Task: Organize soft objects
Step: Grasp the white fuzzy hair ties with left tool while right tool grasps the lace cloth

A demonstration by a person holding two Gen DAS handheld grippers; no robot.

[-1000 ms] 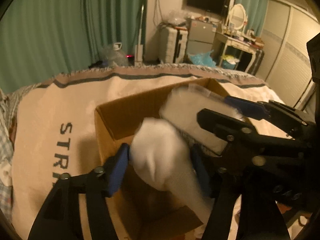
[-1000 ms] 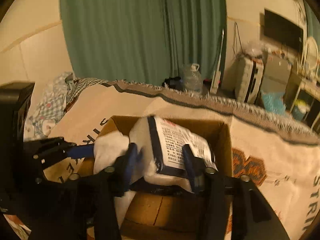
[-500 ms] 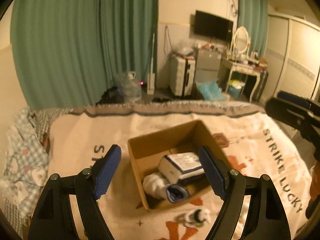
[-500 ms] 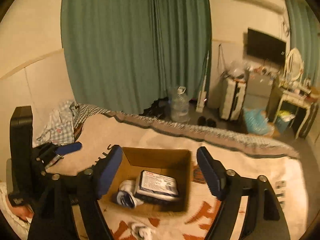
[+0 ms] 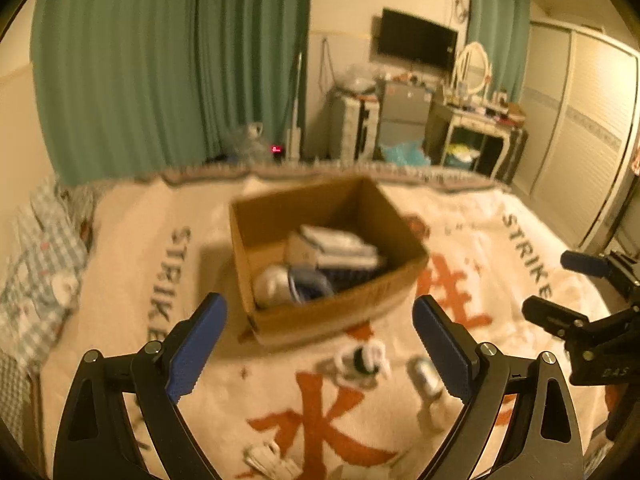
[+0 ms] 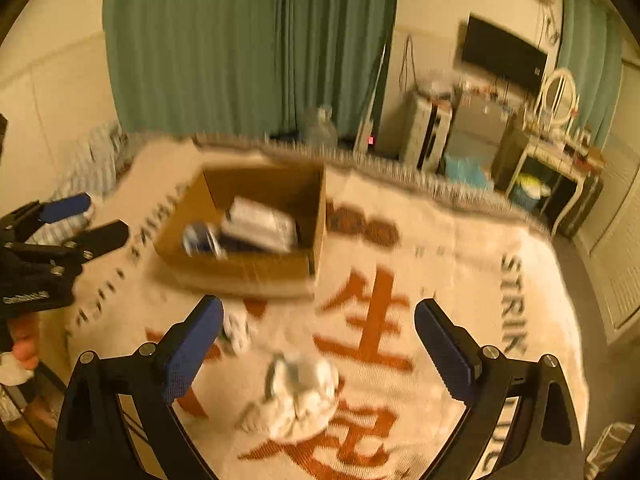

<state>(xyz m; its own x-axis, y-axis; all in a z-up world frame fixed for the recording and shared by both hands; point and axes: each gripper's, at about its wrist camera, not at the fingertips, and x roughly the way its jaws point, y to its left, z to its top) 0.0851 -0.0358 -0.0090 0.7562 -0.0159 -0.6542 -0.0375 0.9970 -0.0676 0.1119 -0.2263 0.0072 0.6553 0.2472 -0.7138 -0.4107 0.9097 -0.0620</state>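
A cardboard box stands on the bed and holds a white tissue pack and a white-and-blue sock roll. The box also shows in the right wrist view. My left gripper is open and empty, raised above the blanket in front of the box. A rolled sock, a grey sock and a white sock lie below it. My right gripper is open and empty above a white sock bundle; another sock lies by its left finger.
A cream blanket with orange characters and black lettering covers the bed. Checked cloth lies at the bed's left side. Green curtains, a television and a dressing table stand beyond the bed.
Both grippers let go of the sock and the tissue pack inside the box, opened wide and drew back and up. Loose socks on the blanket have come into view below them.
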